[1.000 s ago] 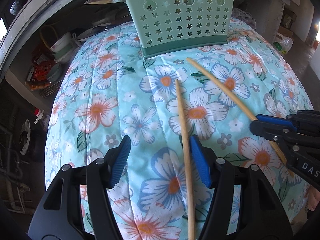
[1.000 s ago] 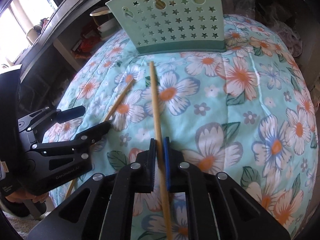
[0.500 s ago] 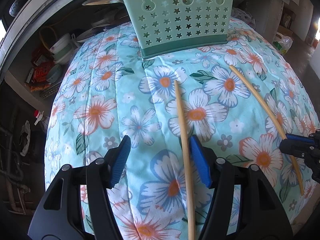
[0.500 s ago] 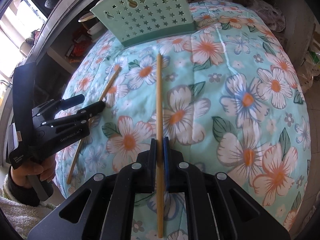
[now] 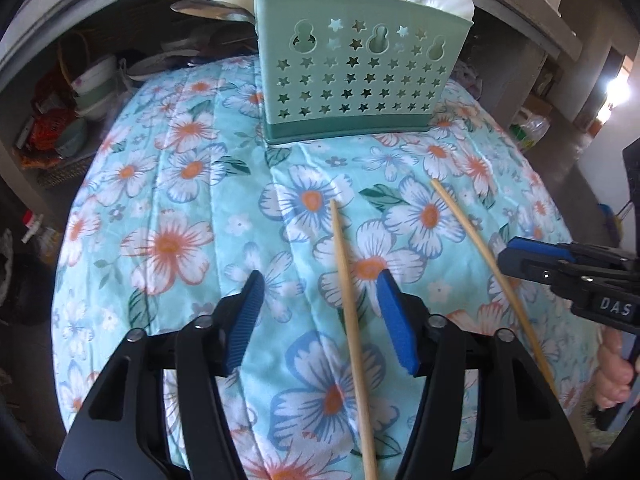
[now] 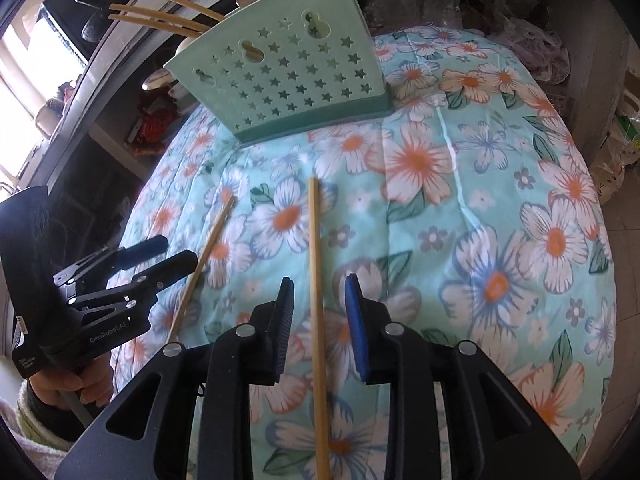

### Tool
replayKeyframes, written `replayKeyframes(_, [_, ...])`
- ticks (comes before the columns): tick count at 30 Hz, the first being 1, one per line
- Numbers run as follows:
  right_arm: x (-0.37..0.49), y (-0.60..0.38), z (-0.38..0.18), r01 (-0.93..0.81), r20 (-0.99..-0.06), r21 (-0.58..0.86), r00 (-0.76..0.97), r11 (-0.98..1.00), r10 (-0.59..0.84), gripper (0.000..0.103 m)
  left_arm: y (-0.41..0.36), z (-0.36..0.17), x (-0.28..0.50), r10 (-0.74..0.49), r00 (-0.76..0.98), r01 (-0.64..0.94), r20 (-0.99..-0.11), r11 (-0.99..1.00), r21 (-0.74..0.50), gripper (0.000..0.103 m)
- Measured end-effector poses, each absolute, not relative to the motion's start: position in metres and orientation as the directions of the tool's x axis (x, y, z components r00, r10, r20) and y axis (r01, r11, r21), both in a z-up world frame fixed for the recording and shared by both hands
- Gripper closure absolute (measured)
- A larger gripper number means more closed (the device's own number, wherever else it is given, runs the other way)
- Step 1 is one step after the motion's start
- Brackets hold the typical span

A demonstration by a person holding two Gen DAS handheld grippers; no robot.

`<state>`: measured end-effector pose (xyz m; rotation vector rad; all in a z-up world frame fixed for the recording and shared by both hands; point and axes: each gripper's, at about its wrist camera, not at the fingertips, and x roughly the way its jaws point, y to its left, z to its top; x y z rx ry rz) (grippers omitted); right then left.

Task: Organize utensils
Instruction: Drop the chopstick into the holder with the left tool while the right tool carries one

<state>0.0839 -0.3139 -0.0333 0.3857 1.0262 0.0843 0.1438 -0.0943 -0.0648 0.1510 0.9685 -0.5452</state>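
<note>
Two wooden chopsticks lie on the floral tablecloth point(image 5: 168, 248) in front of a mint-green caddy point(image 5: 352, 80) point(image 6: 288, 80) with star-shaped holes, which holds more chopsticks and spoons. One chopstick point(image 5: 348, 300) point(image 6: 212, 240) lies between the jaws of my left gripper point(image 5: 320, 280) point(image 6: 180, 250), close to its right finger. Those jaws are closing, and neither pad touches the stick. The other chopstick point(image 6: 314, 240) point(image 5: 480, 248) rests on the cloth between the jaws of my right gripper point(image 6: 320, 284) point(image 5: 508, 254), which are opening, with a gap on both sides.
Shelves with bowls point(image 5: 92, 84) and packets stand beyond the table's left edge. Plastic bags point(image 6: 532, 52) pile up at the back right. The cloth falls away at the table's rounded edges. A person's hand point(image 6: 68, 388) grips the left tool's handle.
The right jaws, shut on their chopstick before, have parted and it lies loose on the cloth. The left jaws have narrowed slightly and the left view has tilted up, showing the caddy's top.
</note>
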Motion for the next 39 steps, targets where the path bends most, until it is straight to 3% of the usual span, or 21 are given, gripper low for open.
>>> replayKeyframes(8, [0.104, -0.312, -0.042, 0.132, -0.826, 0.345, 0.512, 0.929, 0.234, 0.077, -0.108, -0.076, 0.175, -0.402, 0.329, 0.499, -0.855, 0.842, -0.204, 0.075])
replayKeyframes(15, [0.113, -0.31, -0.043, 0.141, -0.817, 0.359, 0.526, 0.923, 0.238, 0.077, -0.125, -0.087, 0.194, -0.35, 0.315, 0.476, -0.882, 0.862, -0.172, 0.096])
replayKeyframes(21, [0.129, -0.302, -0.05, 0.123, -0.832, 0.327, 0.507, 0.937, 0.224, 0.082, -0.13, -0.079, 0.196, -0.341, 0.336, 0.469, -0.878, 0.869, -0.158, 0.098])
replayKeyframes(28, [0.133, -0.303, -0.051, 0.101, -0.832, 0.329, 0.501, 0.939, 0.237, 0.086, -0.122, -0.027, 0.185, -0.404, 0.409, 0.474, -0.818, 0.86, -0.188, 0.098])
replayKeyframes(33, [0.134, -0.306, -0.053, 0.074, -0.833, 0.333, 0.49, 0.94, 0.256, 0.096, -0.099, 0.032, 0.174, -0.497, 0.476, 0.476, -0.725, 0.839, -0.263, 0.098])
replayKeyframes(39, [0.118, -0.319, -0.042, 0.067, -0.795, 0.4, 0.522, 0.914, 0.309, 0.096, -0.07, 0.11, 0.161, -0.594, 0.589, 0.505, -0.548, 0.8, -0.323, 0.098])
